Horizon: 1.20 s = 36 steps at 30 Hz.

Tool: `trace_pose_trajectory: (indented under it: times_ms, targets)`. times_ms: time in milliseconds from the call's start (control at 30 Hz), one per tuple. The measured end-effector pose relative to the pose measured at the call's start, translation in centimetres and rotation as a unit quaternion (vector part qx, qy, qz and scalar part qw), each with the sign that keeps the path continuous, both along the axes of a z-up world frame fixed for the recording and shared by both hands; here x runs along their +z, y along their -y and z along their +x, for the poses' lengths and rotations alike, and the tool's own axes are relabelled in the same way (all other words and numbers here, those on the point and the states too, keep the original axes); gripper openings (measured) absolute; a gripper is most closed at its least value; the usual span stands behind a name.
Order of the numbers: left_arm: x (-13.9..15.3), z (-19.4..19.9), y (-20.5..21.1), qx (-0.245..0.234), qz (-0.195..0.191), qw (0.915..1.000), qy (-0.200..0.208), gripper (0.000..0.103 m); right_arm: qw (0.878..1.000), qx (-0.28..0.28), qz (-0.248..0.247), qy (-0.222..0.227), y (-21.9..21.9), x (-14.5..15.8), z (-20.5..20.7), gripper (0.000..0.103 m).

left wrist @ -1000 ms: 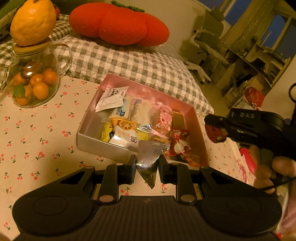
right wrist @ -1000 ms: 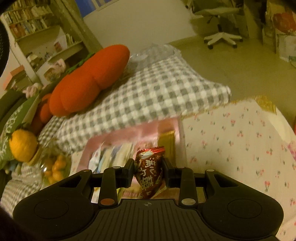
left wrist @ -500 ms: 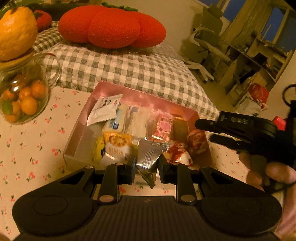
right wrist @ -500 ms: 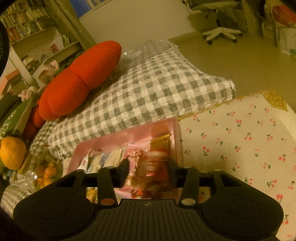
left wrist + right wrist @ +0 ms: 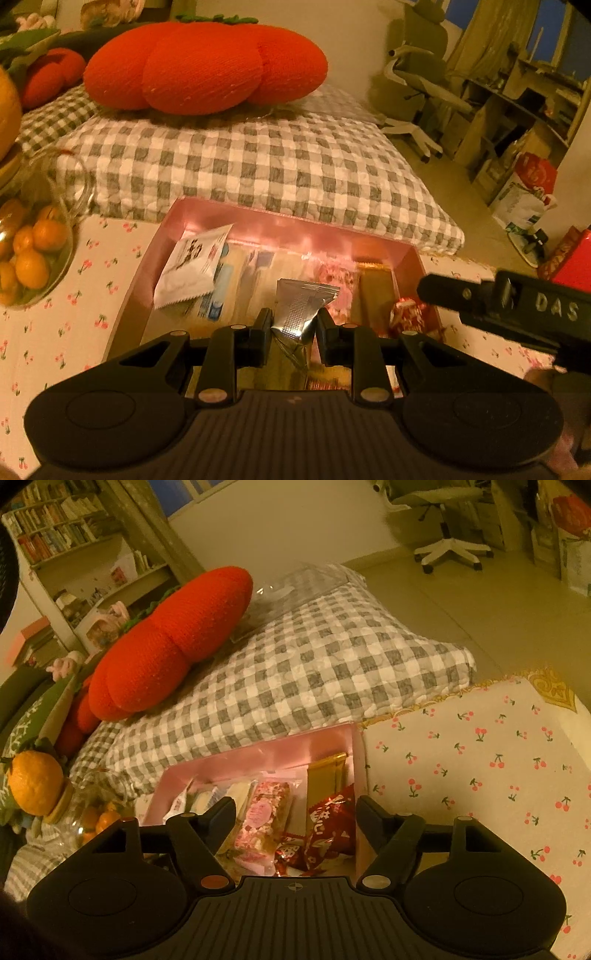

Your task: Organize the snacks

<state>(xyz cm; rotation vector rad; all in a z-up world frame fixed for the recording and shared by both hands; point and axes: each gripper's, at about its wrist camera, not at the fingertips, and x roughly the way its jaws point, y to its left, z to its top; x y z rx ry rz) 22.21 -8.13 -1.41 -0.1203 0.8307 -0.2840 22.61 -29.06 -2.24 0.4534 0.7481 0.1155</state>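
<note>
Red snack packet (image 5: 330, 825) now dropped in pink box (image 5: 258, 755), right hand-held gripper (image 5: 295, 810) spread wide, marked "DAS", left hand-held gripper (image 5: 294, 325) pinching silver packet (image 5: 301, 314)

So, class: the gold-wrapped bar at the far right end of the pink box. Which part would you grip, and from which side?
Grip the gold bar across its narrow width at the upper end, coming down from above. It leans against the pink box far wall, with the red packet overlapping its lower end, so only the top is free. The open right gripper sits nearest.
</note>
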Motion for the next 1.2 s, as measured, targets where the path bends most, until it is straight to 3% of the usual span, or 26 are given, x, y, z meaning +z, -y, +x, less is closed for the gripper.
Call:
trace_pose_trajectory:
  times_ms: [167, 267, 400, 567, 1200]
  targets:
    - [0.2, 0.7, 0.8, -0.002, 0.019, 0.9997, 0.013, 0.026, 1.0, -0.005, 0.004, -0.001, 0.2, 0.0, -0.1, 0.073]
    - [0.1, 0.9, 1.0, -0.001, 0.024, 0.9996, 0.014, 0.035, 1.0, -0.005, 0.006, -0.002, 0.2, 0.0, -0.1, 0.08]
    - [0.0, 0.7, 0.8, 0.014, 0.032, 0.9992, 0.019, 0.058, 1.0, -0.004, 0.003, -0.004, 0.1, 0.1, -0.1, 0.08]
    - [0.3, 0.2, 0.3, 0.014, 0.045, 0.9986, 0.024, 0.069, 1.0, -0.002, 0.0, -0.004, -0.3, 0.5, -0.5, 0.081]
    - [2.2, -5.4, -4.1, 0.024, 0.049, 0.9981, 0.029, 0.096, 0.999, 0.001, -0.045, 0.0, -1.8, 3.6, -6.0, 0.087]
